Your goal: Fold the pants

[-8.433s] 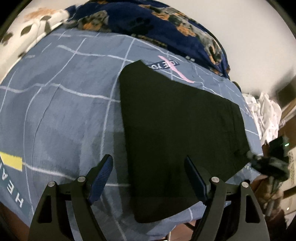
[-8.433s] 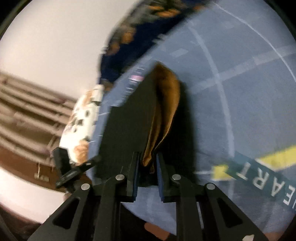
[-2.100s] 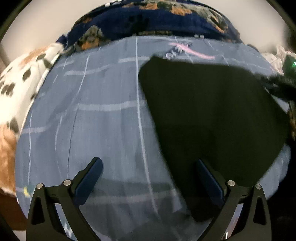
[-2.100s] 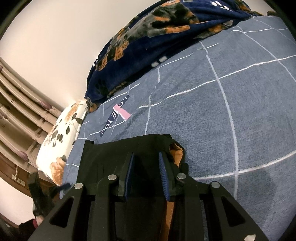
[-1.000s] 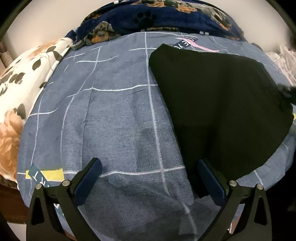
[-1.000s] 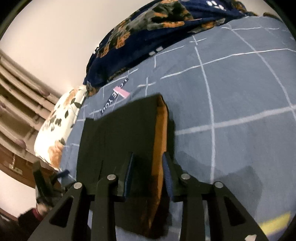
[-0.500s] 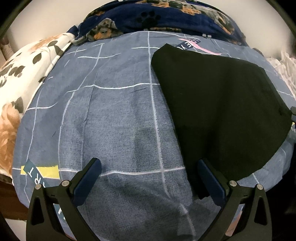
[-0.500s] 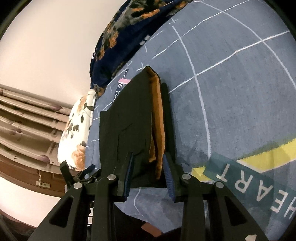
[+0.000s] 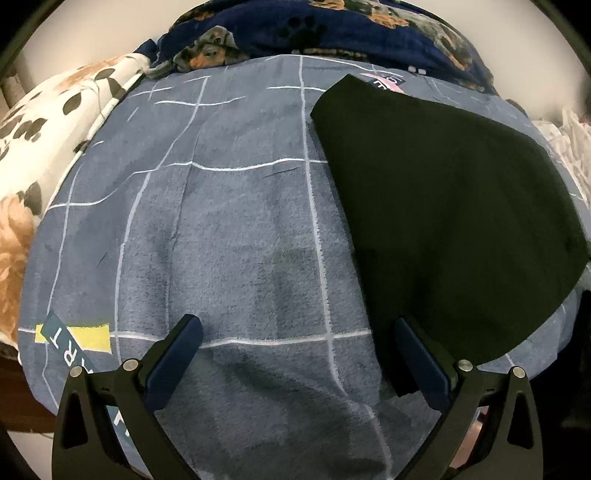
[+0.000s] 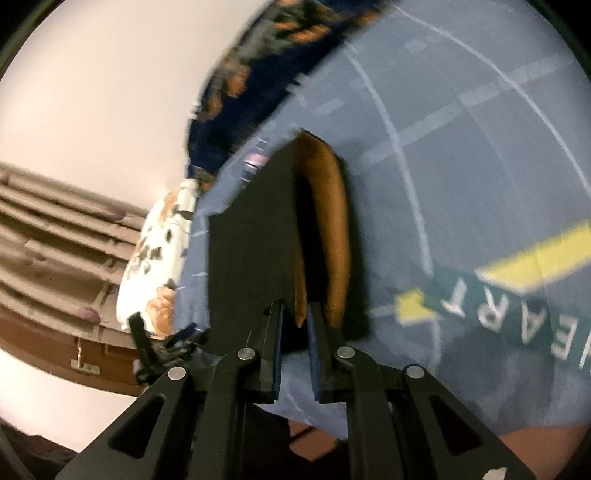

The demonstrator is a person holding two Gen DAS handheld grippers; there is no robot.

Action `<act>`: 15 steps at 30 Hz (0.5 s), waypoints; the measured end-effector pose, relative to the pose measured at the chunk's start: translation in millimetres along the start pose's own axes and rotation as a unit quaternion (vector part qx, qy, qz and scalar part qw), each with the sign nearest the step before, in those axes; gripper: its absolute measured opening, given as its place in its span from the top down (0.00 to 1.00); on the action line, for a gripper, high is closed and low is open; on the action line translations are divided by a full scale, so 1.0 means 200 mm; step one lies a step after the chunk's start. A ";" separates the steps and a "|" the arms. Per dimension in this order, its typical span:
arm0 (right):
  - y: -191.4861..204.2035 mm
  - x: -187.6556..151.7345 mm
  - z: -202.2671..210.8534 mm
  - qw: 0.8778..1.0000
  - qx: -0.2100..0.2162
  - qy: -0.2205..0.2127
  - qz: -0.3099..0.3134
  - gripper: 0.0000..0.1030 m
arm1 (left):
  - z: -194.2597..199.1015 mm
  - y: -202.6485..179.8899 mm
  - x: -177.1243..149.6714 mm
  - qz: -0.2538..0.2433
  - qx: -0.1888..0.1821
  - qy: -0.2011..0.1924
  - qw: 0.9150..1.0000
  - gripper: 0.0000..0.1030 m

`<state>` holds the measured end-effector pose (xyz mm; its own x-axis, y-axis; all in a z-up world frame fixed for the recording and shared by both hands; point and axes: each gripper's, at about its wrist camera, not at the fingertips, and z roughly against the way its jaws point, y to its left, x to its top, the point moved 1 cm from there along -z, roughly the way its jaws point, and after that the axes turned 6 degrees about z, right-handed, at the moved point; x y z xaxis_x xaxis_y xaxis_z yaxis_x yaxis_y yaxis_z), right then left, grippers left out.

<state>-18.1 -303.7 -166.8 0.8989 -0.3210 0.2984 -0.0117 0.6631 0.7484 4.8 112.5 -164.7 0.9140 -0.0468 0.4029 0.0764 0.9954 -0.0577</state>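
The black pants (image 9: 443, 221) lie folded flat on the blue checked bedspread (image 9: 229, 229), at the right of the left wrist view. My left gripper (image 9: 295, 354) is open and empty, hovering above the bedspread with its right finger over the pants' near corner. In the right wrist view my right gripper (image 10: 295, 317) is shut on the near edge of the pants (image 10: 251, 251), whose orange-brown lining (image 10: 332, 229) shows along the lifted open edge. The left gripper (image 10: 162, 347) shows small at the far corner of the pants.
A dark blue patterned blanket (image 9: 332, 33) lies along the head of the bed. A white floral pillow (image 9: 44, 122) sits at the left. White clothes (image 9: 569, 140) lie at the right. The bed's front edge is just below my grippers. A ribbed headboard (image 10: 55, 236) stands beyond the pillow.
My right gripper has closed on the pants' edge and tilted, lifting the edge so the lining gapes. My left gripper has stayed open and has barely moved.
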 end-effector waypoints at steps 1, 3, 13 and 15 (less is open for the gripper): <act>-0.05 -0.01 -0.01 1.000 0.007 0.002 -0.019 0.90 | 0.00 0.00 0.00 0.000 0.000 0.000 1.000 0.00; -0.11 -0.03 -0.02 0.999 0.025 0.000 -0.045 0.91 | 0.00 0.00 0.00 -0.001 0.001 -0.001 1.000 0.00; -0.12 -0.01 -0.04 0.998 0.032 0.008 -0.048 0.91 | 0.22 -0.14 0.05 -0.056 0.017 -0.056 0.997 0.00; -0.13 -0.01 -0.04 0.998 0.033 0.008 -0.049 0.91 | 0.29 -0.25 0.06 -0.071 -0.018 -0.071 0.995 0.00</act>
<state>-15.9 -313.7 -191.4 0.9040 -0.3710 0.2122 0.0484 0.5822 0.8116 -10.1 67.5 -104.1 0.8282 -0.1720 0.5334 0.2174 0.9758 -0.0229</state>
